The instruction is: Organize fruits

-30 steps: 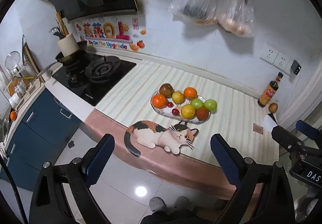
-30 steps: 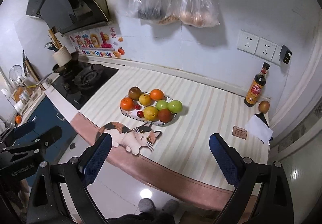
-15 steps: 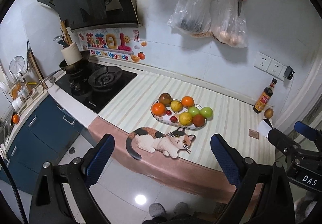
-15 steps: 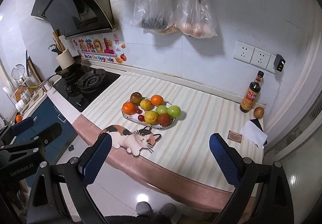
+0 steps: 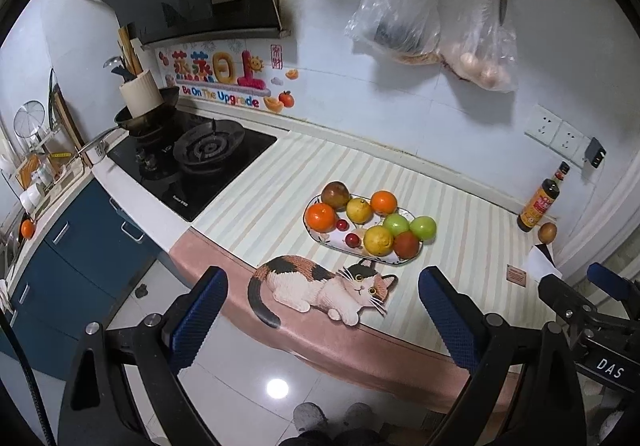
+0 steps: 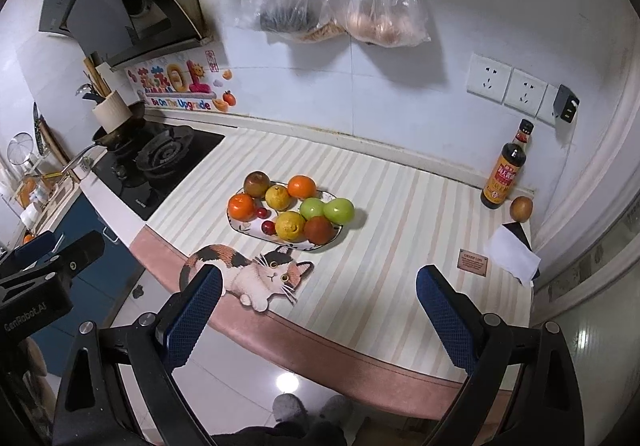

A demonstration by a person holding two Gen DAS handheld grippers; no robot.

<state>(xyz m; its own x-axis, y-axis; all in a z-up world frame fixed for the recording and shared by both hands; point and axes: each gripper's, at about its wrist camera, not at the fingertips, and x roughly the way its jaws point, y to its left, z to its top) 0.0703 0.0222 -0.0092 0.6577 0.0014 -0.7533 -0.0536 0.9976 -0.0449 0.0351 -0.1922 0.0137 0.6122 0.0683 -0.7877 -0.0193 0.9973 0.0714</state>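
Note:
An oval patterned plate [image 5: 322,238] [image 6: 256,233] sits mid-counter, holding oranges [image 5: 320,216] [image 6: 241,206], yellow citrus [image 5: 378,240] [image 6: 290,225], two green apples [image 5: 423,227] [image 6: 338,209], a red fruit [image 5: 407,244], a brown fruit [image 5: 335,193] and small cherries. A lone brown fruit [image 5: 547,232] [image 6: 521,208] lies by the sauce bottle at the right. My left gripper [image 5: 322,310] and right gripper [image 6: 319,306] are both open and empty, held off the counter's front edge, well short of the plate.
A gas hob [image 5: 192,161] with a pan is at the left. A sauce bottle [image 6: 505,173] stands at the back right, with a white paper [image 6: 512,254] and a small card [image 6: 473,262] nearby. A cat-shaped mat [image 5: 320,288] lies at the front edge. Bags hang on the wall.
Both views first pulled back from the counter, then came a little closer again. Both grippers stay open; the fruit has not moved.

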